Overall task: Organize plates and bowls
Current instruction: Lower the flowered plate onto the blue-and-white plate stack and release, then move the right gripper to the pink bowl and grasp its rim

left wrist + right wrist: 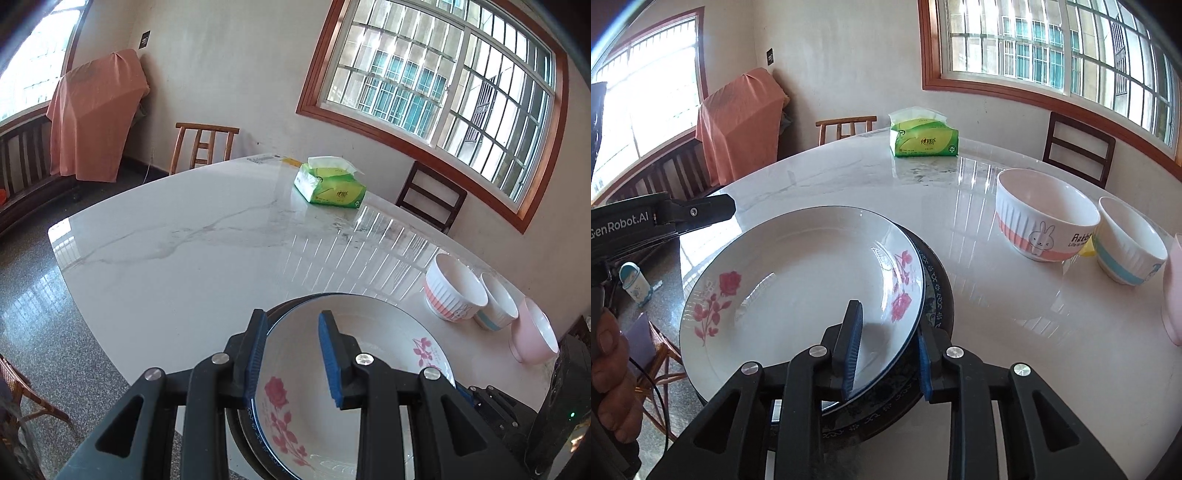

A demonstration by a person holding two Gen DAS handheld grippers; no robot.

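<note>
We see the white rose-printed plate lying on a dark blue-patterned plate at the near table edge. Our left gripper and right gripper each straddle its rim, pads spread, not pinching. Three bowls stand to the right.

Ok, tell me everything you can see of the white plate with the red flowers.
The white plate is round and shallow, glossy like glazed ceramic, with a thin dark rim line and red rose prints on opposite sides. It is empty and lies slightly off-centre on a dark patterned plate on the marble table. The right gripper straddles its near edge; the left gripper straddles its opposite edge.
</note>
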